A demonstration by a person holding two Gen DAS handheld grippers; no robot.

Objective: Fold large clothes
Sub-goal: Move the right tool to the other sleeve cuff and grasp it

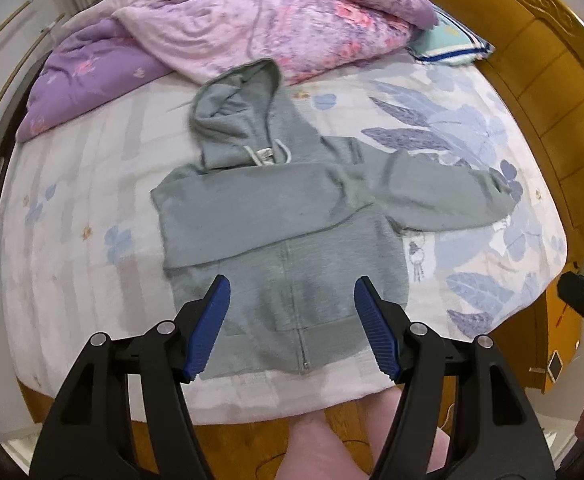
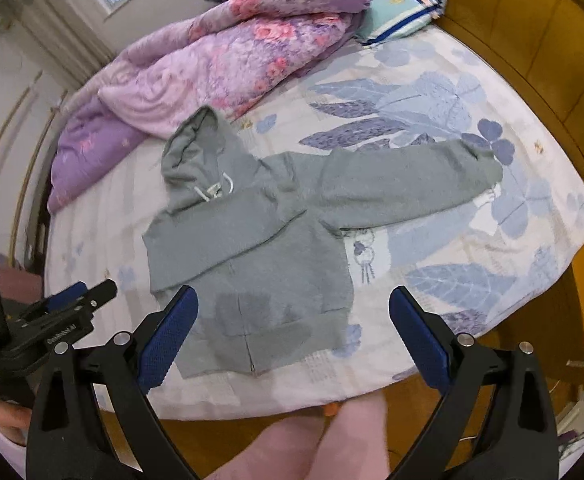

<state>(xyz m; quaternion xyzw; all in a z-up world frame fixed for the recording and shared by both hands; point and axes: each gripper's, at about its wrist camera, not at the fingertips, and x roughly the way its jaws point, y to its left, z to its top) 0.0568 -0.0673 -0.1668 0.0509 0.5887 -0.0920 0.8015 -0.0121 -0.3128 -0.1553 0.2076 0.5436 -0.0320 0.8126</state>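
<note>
A grey zip hoodie (image 1: 287,248) lies flat on the bed, hood pointing away, hem near the front edge. Its left sleeve is folded across the chest; its right sleeve (image 1: 444,196) stretches out to the right. It also shows in the right wrist view (image 2: 259,252), right sleeve (image 2: 404,184) spread out. My left gripper (image 1: 292,320) is open and empty above the hem. My right gripper (image 2: 294,332) is open and empty above the hem's right side. The left gripper's body (image 2: 43,328) shows at the left of the right wrist view.
The bed sheet (image 1: 91,200) is white with blue leaf prints. A crumpled purple and pink quilt (image 1: 251,28) lies behind the hood, a striped pillow (image 1: 452,44) beside it. A wooden headboard (image 1: 540,92) runs along the right. The person's legs (image 1: 324,440) stand at the front edge.
</note>
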